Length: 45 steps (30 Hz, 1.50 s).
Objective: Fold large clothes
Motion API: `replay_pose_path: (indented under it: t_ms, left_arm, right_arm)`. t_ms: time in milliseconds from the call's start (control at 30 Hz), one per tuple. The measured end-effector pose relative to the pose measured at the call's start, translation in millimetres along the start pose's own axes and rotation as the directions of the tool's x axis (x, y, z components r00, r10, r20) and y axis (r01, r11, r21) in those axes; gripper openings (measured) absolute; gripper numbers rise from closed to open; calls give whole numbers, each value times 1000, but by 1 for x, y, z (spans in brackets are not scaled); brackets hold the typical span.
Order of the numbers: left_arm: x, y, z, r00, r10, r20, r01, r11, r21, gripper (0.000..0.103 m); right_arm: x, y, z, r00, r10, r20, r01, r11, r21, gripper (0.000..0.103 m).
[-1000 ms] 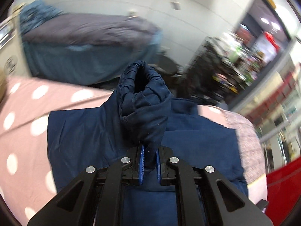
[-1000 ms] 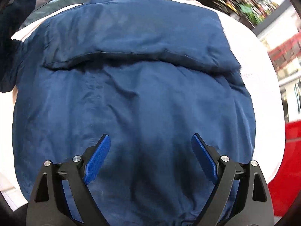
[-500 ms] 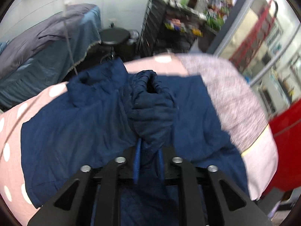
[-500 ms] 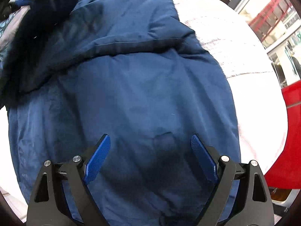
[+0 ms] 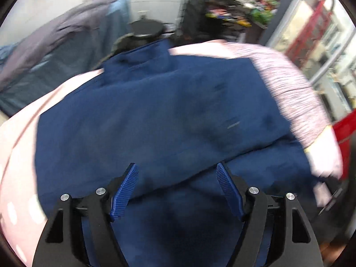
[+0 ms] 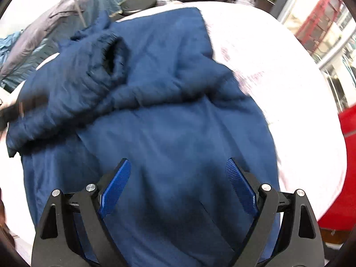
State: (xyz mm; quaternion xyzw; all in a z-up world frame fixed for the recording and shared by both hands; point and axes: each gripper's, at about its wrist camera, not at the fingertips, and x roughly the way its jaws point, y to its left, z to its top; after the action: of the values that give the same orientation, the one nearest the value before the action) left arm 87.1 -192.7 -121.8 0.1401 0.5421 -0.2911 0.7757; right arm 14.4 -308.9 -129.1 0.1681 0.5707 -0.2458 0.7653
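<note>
A navy padded jacket (image 5: 160, 115) lies spread on a pink cloth-covered surface (image 5: 20, 138). My left gripper (image 5: 176, 171) hovers over it, its jaws opening, with nothing pressed between the blue pads. In the right wrist view one sleeve (image 6: 73, 86) lies folded across the jacket (image 6: 182, 133) body, its dark cuff opening facing up. My right gripper (image 6: 178, 164) stands open just above the lower part of the jacket, holding nothing.
The pink cover has white dots at the left (image 5: 11, 209) and a speckled band at the right (image 5: 296, 102). Behind stand a grey-draped couch (image 5: 62, 40), a black round stool (image 5: 146, 27) and cluttered shelves (image 5: 224, 6). A red object (image 6: 347, 155) sits at the right.
My left gripper let go of the sleeve it held and opened; the sleeve now lies across the jacket. Both grippers shifted over the jacket, the left one lower.
</note>
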Motion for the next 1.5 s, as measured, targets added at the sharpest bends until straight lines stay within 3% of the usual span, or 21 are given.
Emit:
replay_pose_path:
  t_ms: [200, 300, 400, 467, 533, 633, 767, 900, 967, 1000, 1067, 1133, 1300, 1500]
  left_arm:
    - [4, 61, -59, 991, 89, -102, -98, 992, -79, 71]
    - [8, 86, -89, 980, 116, -160, -135, 984, -120, 71]
    - [9, 103, -105, 974, 115, -194, -149, 974, -171, 71]
    - [8, 109, -109, 973, 118, -199, -156, 970, -187, 71]
    - [6, 114, -110, 973, 125, -194, -163, 968, -191, 71]
    - [4, 117, -105, 975, 126, -182, -161, 968, -190, 71]
    - [6, 115, -98, 974, 138, -178, -167, 972, -164, 71]
    - [8, 111, -94, 976, 128, -178, -156, 976, -152, 71]
    - [10, 108, -94, 975, 128, -181, -156, 977, -148, 71]
    - [10, 108, -97, 974, 131, -184, -158, 977, -144, 71]
    - [8, 106, -103, 972, 139, -187, -167, 976, -143, 71]
    - [10, 108, -105, 971, 145, -191, -176, 973, -152, 76]
    - [21, 121, -114, 963, 156, -221, -197, 964, -179, 77]
    - [26, 107, -109, 961, 159, -226, -191, 974, -124, 77]
  right_arm:
    - [7, 39, 49, 989, 134, 62, -130, 989, -73, 86]
    - [18, 66, 76, 985, 163, 59, -154, 979, -130, 78]
    - [35, 81, 85, 989, 147, 21, -142, 977, -161, 65]
    - [46, 88, 88, 990, 139, -5, -137, 974, -182, 41]
    - [47, 96, 83, 989, 147, -18, -147, 965, -219, 25]
    - [36, 104, 75, 994, 93, 52, -73, 952, -299, 22]
    - [36, 101, 84, 995, 15, 102, 15, 957, -291, 21]
    - [62, 96, 94, 1000, -12, 18, 16, 968, -251, 22]
    - [70, 96, 92, 999, -31, -16, 25, 965, -261, 36]
    - [67, 96, 92, 999, -54, -2, 51, 964, -263, 41]
    - [55, 94, 90, 996, -76, 35, 83, 963, -258, 61]
    - [43, 87, 89, 997, -62, 50, 72, 970, -233, 64]
    - [11, 74, 74, 995, 14, 96, 4, 984, -180, 64]
    - [14, 114, 46, 992, 24, 126, 27, 921, -388, 64]
